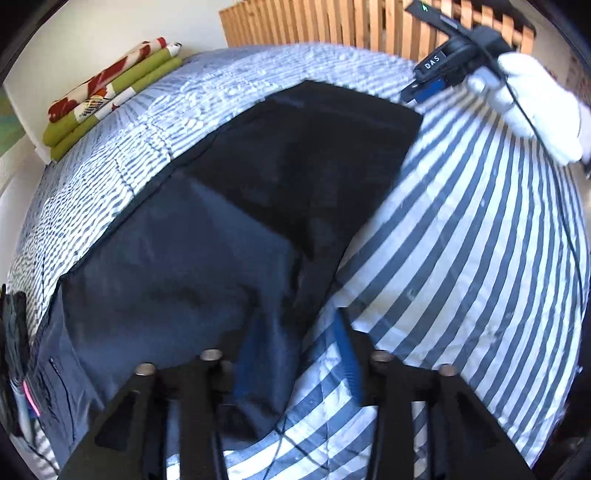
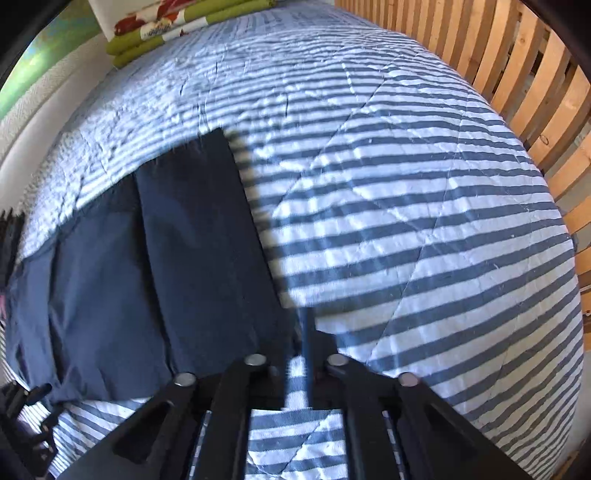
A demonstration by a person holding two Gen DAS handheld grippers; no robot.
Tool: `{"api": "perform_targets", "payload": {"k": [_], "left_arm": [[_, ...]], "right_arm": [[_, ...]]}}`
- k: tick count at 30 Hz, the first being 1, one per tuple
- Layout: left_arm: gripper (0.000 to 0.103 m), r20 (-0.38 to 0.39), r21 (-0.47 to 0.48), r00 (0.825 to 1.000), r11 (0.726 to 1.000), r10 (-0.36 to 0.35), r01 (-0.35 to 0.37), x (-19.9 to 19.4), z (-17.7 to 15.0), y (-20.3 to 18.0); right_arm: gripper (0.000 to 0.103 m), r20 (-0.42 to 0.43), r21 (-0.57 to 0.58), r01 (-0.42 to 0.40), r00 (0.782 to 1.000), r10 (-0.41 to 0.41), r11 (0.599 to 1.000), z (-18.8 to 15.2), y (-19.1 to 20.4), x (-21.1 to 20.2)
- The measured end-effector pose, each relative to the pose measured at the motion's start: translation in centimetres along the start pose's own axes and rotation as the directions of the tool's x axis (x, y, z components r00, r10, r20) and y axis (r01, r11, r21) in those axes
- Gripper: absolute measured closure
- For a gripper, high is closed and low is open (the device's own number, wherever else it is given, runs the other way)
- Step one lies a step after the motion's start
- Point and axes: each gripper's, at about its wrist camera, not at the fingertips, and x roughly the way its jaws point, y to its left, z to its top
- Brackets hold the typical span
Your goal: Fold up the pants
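Observation:
Dark navy pants [image 1: 207, 258] lie flat on a blue-and-white striped bedspread [image 1: 461, 240]. My left gripper [image 1: 299, 332] is open low over the pants' near end. Its left finger is above the cloth and its blue-padded right finger [image 1: 347, 354] above the stripes. At the far corner of the pants a white-gloved hand [image 1: 528, 110] holds my right gripper [image 1: 410, 96]. In the right wrist view the pants [image 2: 147, 258] fill the left, and their right edge runs straight into my right gripper [image 2: 297, 325]. Its jaws are nearly together on that corner.
Folded green and red-flowered cloth [image 1: 107, 96] lies at the bed's far left corner, also seen as folded cloth [image 2: 173, 22]. A wooden slatted rail [image 1: 332, 22] borders the far side, and the rail [image 2: 535, 92] runs along the right. A black cable [image 1: 554, 177] hangs from the right gripper.

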Motion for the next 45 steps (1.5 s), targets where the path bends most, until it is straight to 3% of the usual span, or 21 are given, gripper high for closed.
{"api": "perform_targets", "payload": {"k": [1,4,6,8,10,13,18,23,29,31,32,33,34,36,38,39,40,45], "left_arm": [[0.052,0.002,0.003,1.000,1.000,0.006,-0.006,0.2,0.2,0.0],[0.052,-0.020,0.026,0.999,0.999,0.026,-0.025,1.1,0.4,-0.9],[0.052,-0.018,0.038,1.000,0.999,0.024,-0.024,1.4,0.6,-1.7],[0.052,-0.007,0.055,1.000,0.998,0.018,-0.017,1.6,1.1,-2.4],[0.052,0.014,0.069,1.000,0.997,0.016,-0.017,1.8,2.3,-3.2],[0.052,0.043,0.094,0.999,0.996,-0.012,0.008,2.1,4.6,-5.2],[0.051,0.093,0.146,0.993,0.988,-0.068,0.054,4.1,10.3,-9.3],[0.051,0.105,0.188,0.990,0.979,-0.094,0.074,7.4,15.3,-13.4],[0.051,0.113,0.076,0.987,0.992,-0.111,0.102,11.5,18.8,-14.3],[0.066,0.132,0.041,0.986,0.994,-0.104,0.099,12.1,19.3,-13.7],[0.084,0.139,0.020,0.986,0.996,-0.090,0.089,12.3,19.5,-13.2],[0.094,0.143,-0.004,0.984,0.994,-0.104,0.106,12.4,19.6,-12.6],[0.096,0.142,-0.036,0.980,0.988,-0.141,0.147,12.4,19.5,-11.8],[0.100,0.147,-0.068,0.975,0.982,-0.165,0.177,12.4,19.4,-11.0],[0.100,0.157,-0.054,0.975,0.984,-0.160,0.170,12.4,19.2,-11.1],[0.101,0.160,-0.052,0.974,0.984,-0.158,0.169,12.4,19.2,-11.1],[0.101,0.163,-0.051,0.974,0.984,-0.159,0.170,12.5,19.1,-11.3],[0.101,0.182,-0.067,0.967,0.979,-0.178,0.193,12.5,18.8,-10.3]], "right_arm": [[0.045,0.007,0.000,-0.029,1.000,0.029,1.000,0.3,-0.1,0.1],[0.042,-0.058,-0.044,-0.048,0.997,0.045,0.998,0.6,0.2,1.9],[0.041,-0.044,-0.079,-0.032,0.999,0.028,0.996,0.5,0.9,2.3],[0.047,-0.035,-0.103,-0.006,0.999,0.002,0.995,0.6,1.7,2.5],[0.069,-0.038,-0.128,-0.013,0.999,0.008,0.992,0.9,2.3,2.5],[0.086,-0.059,-0.111,-0.022,0.998,0.015,0.994,1.6,2.2,2.6],[0.097,-0.083,-0.001,-0.121,0.989,0.121,0.993,1.7,0.7,2.2],[0.098,-0.101,0.072,-0.199,0.974,0.205,0.977,2.3,-0.5,2.2],[0.099,-0.082,0.161,-0.310,0.942,0.326,0.937,2.9,-1.9,1.9],[0.099,-0.077,0.166,-0.337,0.932,0.353,0.927,3.1,-2.1,1.8],[0.099,-0.079,0.158,-0.338,0.932,0.353,0.928,3.2,-2.0,1.9],[0.099,-0.080,0.141,-0.333,0.935,0.346,0.932,3.3,-1.8,1.9],[0.099,-0.077,0.112,-0.328,0.938,0.337,0.938,3.3,-1.6,1.8],[0.095,-0.064,0.074,-0.317,0.945,0.322,0.945,3.4,-1.6,1.4],[0.070,-0.053,0.079,-0.339,0.938,0.343,0.938,3.7,-2.0,1.4],[0.049,-0.038,0.093,-0.352,0.933,0.357,0.931,3.7,-2.4,1.4],[0.043,-0.029,0.105,-0.355,0.933,0.360,0.929,3.8,-2.8,1.4],[0.043,-0.083,0.146,-0.421,0.896,0.435,0.895,4.3,-2.7,3.3]]}}
